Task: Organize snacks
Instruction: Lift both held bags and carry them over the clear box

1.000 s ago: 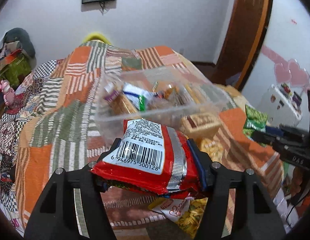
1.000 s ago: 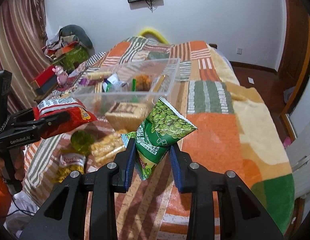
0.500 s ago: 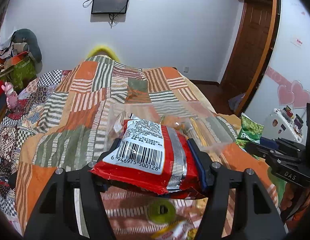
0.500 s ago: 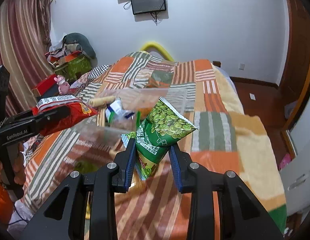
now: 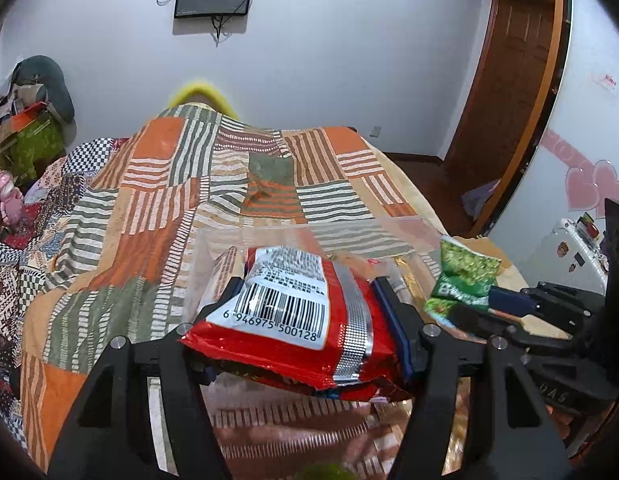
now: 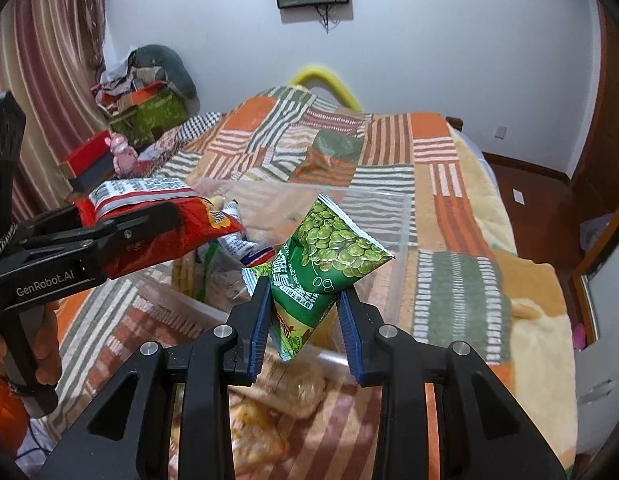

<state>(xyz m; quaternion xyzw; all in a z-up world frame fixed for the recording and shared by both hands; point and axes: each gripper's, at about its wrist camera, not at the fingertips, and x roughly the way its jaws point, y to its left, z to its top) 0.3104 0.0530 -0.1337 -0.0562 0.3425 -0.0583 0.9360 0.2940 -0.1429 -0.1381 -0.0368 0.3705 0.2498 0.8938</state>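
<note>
My left gripper (image 5: pixel 305 320) is shut on a red snack bag (image 5: pixel 301 320) with a white barcode label, held above the near wall of a clear plastic bin (image 5: pixel 373 228). It also shows in the right wrist view (image 6: pixel 149 236). My right gripper (image 6: pixel 303 300) is shut on a green pea snack bag (image 6: pixel 329 256), held over the bin (image 6: pixel 401 240). That green bag shows at the right of the left wrist view (image 5: pixel 465 280). Several snack packets (image 6: pixel 237 244) lie inside the bin.
The bin sits on a bed with a patchwork quilt (image 5: pixel 149 200). Loose yellow snack packs (image 6: pixel 261 412) lie on the quilt in front of the bin. Clutter and a pink toy (image 6: pixel 123 156) stand at the left; a wooden door (image 5: pixel 505 80) is at the right.
Both grippers have risen and moved forward with their bags, from in front of the bin to over it. Both stay shut.
</note>
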